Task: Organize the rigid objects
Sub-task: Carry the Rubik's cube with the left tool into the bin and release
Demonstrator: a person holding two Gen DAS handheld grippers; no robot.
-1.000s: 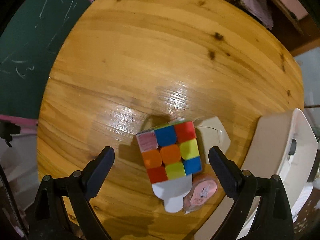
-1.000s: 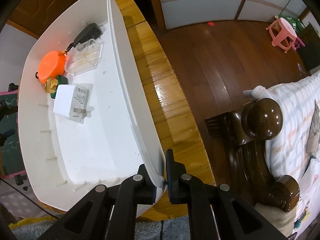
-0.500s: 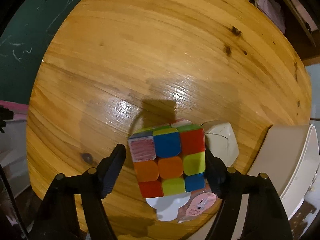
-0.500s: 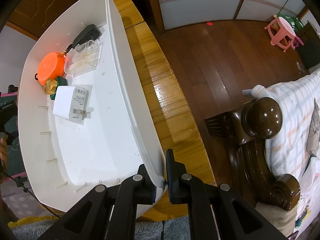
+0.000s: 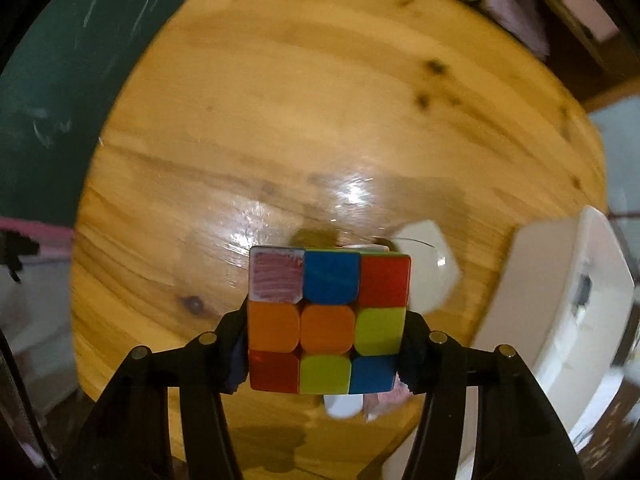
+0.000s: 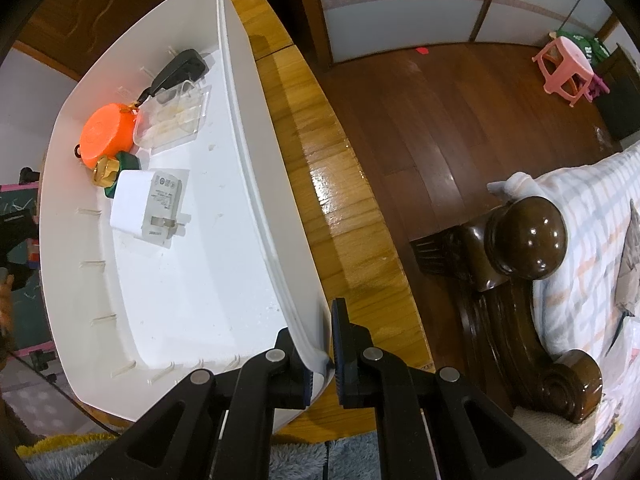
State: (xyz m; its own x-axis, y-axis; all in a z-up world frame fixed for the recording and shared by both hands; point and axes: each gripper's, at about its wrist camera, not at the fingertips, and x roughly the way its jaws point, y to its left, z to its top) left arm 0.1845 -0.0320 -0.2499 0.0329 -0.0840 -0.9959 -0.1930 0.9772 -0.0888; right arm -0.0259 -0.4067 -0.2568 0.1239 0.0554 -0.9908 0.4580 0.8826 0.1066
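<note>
Item: multicoloured plastic puzzle cube (image 5: 328, 320), three tiles by three, square with no long axis, so either pair of opposite faces serves. Location: between the jaws of your left tongs (image 5: 326, 354), over the round varnished pine bench (image 5: 280, 128); whether its underside touches the wood cannot be told from above. State of left tongs: closing, jaws flanking the cube's left and right faces at its near rows, the black fingers (image 5: 234, 344) appearing to meet the sides. Judged a grip just being taken. Governing relation: the white rectangular plastic bin (image 5: 560, 320) lies to the right of the cube in the left wrist view, well apart but with no tall thing between; the carry, by this reading, goes rightward and over the bin's near wall. Neighbours: a pale faceted white plastic piece (image 5: 432, 264) just beside the cube's far right corner, and small white and pink items (image 5: 360, 406), blurred, peeking from under its near edge. State of right tongs (image 6: 320, 356): clenched on the bin's white rim (image 6: 256, 184) at its near right corner, steadying it. Bin contents, all at the far end: round orange plastic case (image 6: 106, 136), clear plastic box (image 6: 172, 120), black plug adapter (image 6: 180, 70), white wall charger (image 6: 148, 208). The near floor of the bin is free for the cube. Your left hand alone is placed for it.
</note>
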